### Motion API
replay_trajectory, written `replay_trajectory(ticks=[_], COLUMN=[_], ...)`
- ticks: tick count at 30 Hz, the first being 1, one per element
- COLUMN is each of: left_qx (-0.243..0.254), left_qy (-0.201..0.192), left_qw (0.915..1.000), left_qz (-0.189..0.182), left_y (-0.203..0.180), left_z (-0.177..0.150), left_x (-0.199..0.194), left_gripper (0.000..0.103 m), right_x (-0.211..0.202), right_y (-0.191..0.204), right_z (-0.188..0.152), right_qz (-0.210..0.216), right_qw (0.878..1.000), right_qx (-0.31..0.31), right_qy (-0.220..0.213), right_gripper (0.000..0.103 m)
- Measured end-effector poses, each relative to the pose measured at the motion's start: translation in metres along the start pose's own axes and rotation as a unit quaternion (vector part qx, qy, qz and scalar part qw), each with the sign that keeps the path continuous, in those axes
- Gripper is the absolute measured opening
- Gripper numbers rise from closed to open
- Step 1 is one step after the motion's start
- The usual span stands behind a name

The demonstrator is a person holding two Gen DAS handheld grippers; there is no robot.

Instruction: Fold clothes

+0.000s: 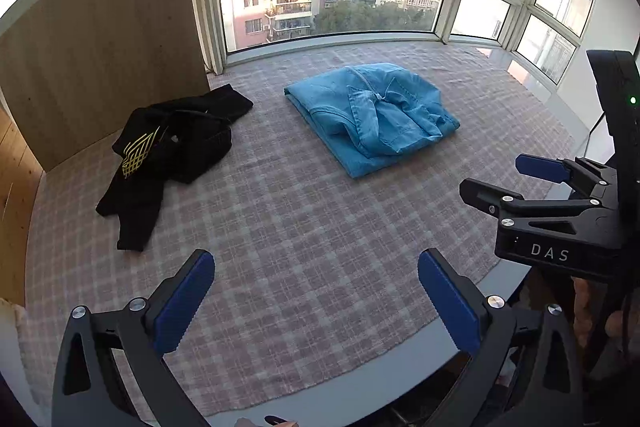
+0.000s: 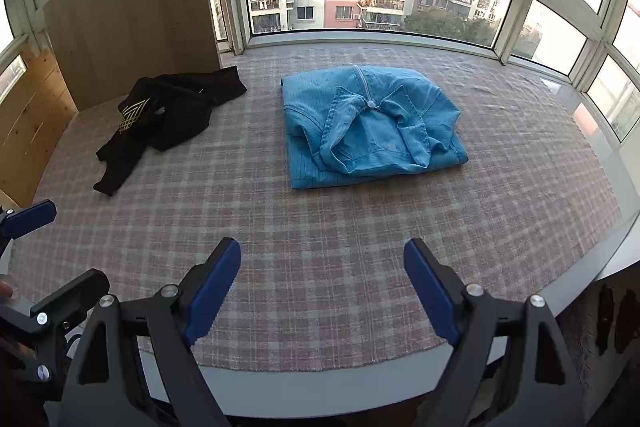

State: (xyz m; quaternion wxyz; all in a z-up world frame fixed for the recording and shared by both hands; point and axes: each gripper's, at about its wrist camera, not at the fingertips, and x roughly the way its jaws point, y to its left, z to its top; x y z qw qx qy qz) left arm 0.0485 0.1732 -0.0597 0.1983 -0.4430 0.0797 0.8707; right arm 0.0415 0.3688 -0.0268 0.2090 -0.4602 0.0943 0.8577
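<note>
The blue shirt is lying in the middle of the checked cloth that is covering the counter. It is sitting in a neat square bundle, with its collar and sleeves tucked on top, so it is looking folded already. The black top with a gold pattern is lying to the left, near the wooden board. It is sitting in a messy heap, with one sleeve sticking out toward the front. That one is looking like the piece that is needing a fold.

The left gripper is hanging over the near edge of the cloth with its jaws wide apart, holding nothing. The right gripper is doing the same, open and empty. Both are staying well away from the clothes.

So I am guessing that about half the job is looking done.
</note>
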Motion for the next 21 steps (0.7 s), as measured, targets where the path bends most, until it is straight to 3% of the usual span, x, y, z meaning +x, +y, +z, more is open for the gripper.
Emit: replay_trajectory(ticks=[21], left_qx=[-0.005], left_qy=[0.007], left_qw=[0.9998], left_qz=[0.018], left_y=[0.013], left_z=[0.002], left_x=[-0.003], left_gripper=[0.102], right_x=[0.013], right_y=[0.012], right_z=[0.015], right_qz=[0.009], right_qw=[1.0], right_qx=[-0.003], right_qy=[0.004], right_gripper=[0.084])
